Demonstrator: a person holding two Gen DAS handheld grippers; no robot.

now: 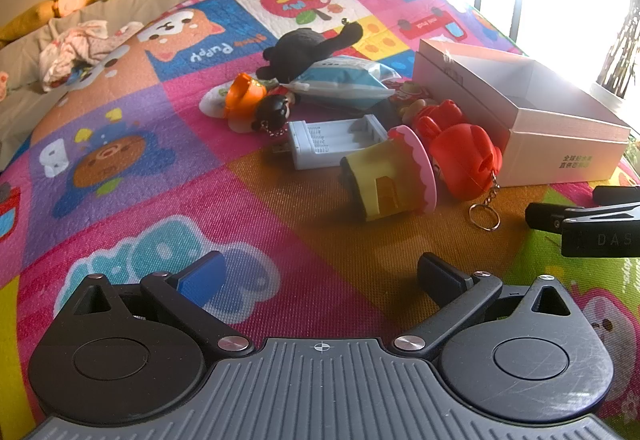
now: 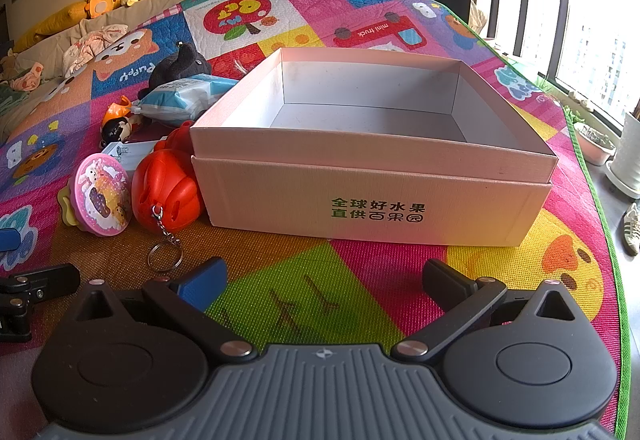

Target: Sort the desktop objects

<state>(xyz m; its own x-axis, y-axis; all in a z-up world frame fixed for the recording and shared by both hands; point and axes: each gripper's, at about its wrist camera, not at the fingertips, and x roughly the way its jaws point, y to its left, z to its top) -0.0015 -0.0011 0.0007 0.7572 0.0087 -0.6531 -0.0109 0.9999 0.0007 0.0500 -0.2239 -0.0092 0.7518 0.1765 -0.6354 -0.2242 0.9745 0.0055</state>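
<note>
Left tongs point(image 1: 320, 272) and right tongs point(image 2: 324, 280), both agape and empty, near the open white cardboard box point(image 2: 372, 196); red plastic keychain toy point(image 2: 166, 196) touches the box's left side.

Daylight enters from the window point(image 2: 592, 40) at right; in the left wrist view it blows out to white glare. Colours saturated, focus sharp. Fisheye bends the mat point(image 2: 280, 272) at the edges.

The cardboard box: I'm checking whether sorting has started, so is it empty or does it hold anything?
Empty. The right wrist view looks into the open cardboard box and shows only its bare white floor and walls.
</note>
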